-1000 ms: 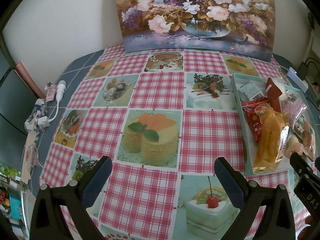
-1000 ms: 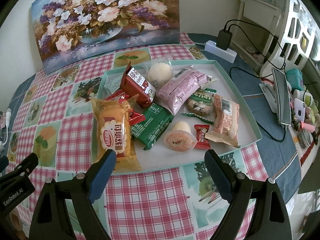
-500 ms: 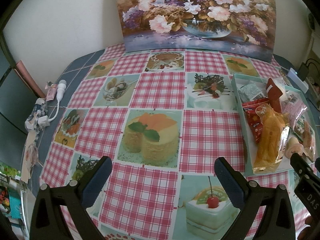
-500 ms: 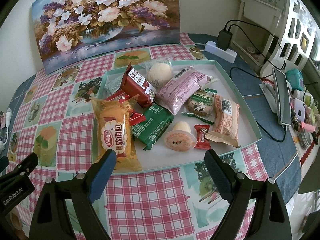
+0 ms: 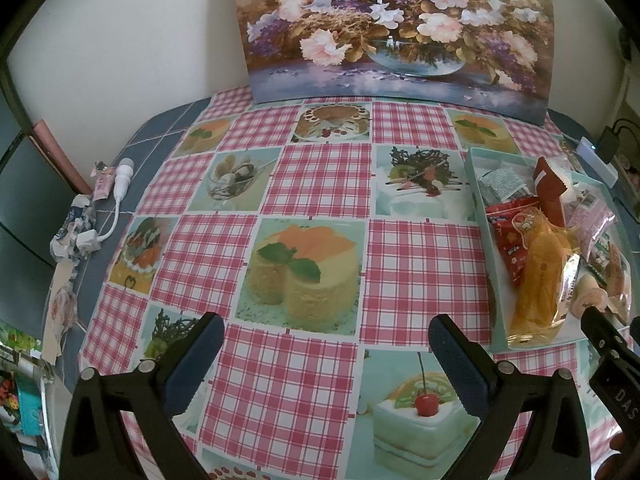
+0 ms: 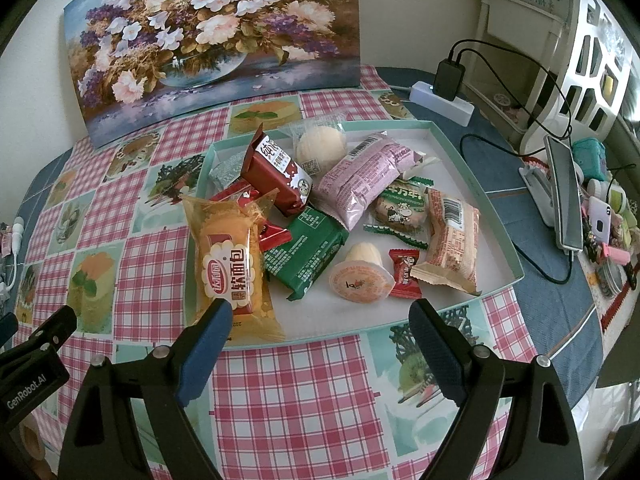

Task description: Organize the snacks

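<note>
A shallow teal-rimmed tray [image 6: 472, 184] holds several wrapped snacks: a yellow bread pack [image 6: 234, 268], a green pack [image 6: 306, 254], a dark red pack [image 6: 276, 176], a pink pack [image 6: 360, 184], a jelly cup [image 6: 360, 278] and an orange-printed pack [image 6: 452, 246]. My right gripper [image 6: 320, 326] stands open just in front of the tray's near rim, with nothing between its fingers. My left gripper [image 5: 326, 340] is open over the checked tablecloth, left of the tray [image 5: 478, 184]; the yellow bread pack [image 5: 538, 276] lies at the tray's near left side.
A flower painting [image 5: 396, 28] leans on the wall at the table's back. A white power strip with a charger [image 6: 444, 96] and a phone on a stand [image 6: 564, 196] sit right of the tray. A white cable and wrappers [image 5: 100, 208] lie at the left edge.
</note>
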Tool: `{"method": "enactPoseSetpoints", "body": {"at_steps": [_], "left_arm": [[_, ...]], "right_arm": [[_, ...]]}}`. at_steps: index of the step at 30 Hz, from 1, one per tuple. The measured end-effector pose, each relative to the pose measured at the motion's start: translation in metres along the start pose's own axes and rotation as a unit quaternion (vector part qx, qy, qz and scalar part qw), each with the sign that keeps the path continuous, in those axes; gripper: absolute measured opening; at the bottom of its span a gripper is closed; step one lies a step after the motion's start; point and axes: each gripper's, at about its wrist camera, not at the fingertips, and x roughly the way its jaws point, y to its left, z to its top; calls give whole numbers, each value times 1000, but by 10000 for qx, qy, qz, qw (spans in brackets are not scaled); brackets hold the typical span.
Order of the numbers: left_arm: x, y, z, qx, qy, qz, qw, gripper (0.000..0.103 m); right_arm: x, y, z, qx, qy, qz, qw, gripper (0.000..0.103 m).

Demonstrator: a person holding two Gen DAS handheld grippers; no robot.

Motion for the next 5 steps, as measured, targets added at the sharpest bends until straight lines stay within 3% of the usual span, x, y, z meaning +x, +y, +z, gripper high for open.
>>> {"method": "enactPoseSetpoints", "body": {"at_steps": [5], "left_arm": [[0,-2,0,1,27,-24,10000,103]], "right_arm": [[0,0,0,1,4,-1,10000,90]]}}
